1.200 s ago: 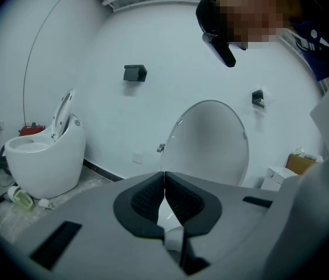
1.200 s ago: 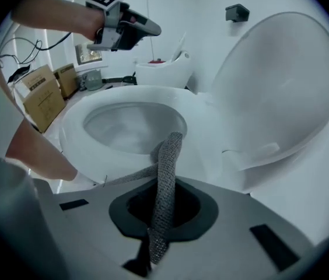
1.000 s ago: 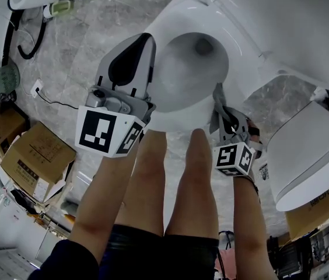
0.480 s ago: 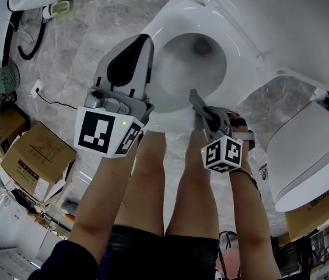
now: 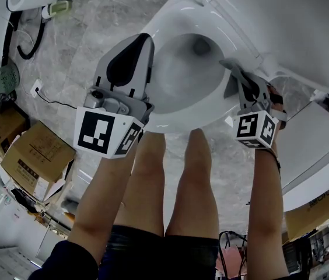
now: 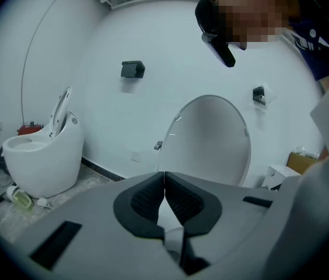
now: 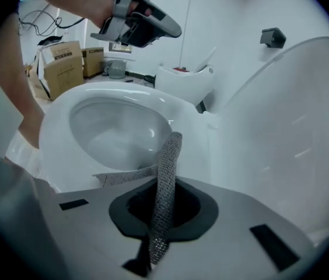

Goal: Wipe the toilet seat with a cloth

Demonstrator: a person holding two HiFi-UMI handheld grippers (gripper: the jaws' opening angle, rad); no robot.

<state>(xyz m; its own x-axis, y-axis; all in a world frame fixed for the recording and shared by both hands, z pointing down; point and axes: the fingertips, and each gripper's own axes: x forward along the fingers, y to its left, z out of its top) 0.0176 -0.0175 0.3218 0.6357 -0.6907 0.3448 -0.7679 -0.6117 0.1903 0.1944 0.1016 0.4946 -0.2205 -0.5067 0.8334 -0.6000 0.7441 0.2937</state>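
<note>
Left tongs [image 5: 143,39] first, head view: clenched, poised over the left edge of the toilet seat [image 5: 176,120]. Right tongs [image 5: 227,64] at the seat's right side, toward the hinge end. Grey cloth [image 5: 232,87] only faintly made out beneath them. Bare legs [image 5: 153,179] close against the front rim. Cardboard boxes [image 5: 36,159] on the floor at left. Second toilet [image 5: 313,156] cut off by the right edge.

Left gripper view: pads [image 6: 147,197] meeting tip to tip, nothing between. Beyond them, the raised lid [image 6: 211,139] against a white wall, another toilet [image 6: 39,150] standing at left.

Right gripper view: clamped on the mesh cloth, a strip rising out of the pads and bending over toward the seat, a flap spreading left. Contact between cloth and seat too hard to judge. Left tongs high over the far rim, open bowl [image 7: 115,133] between.
</note>
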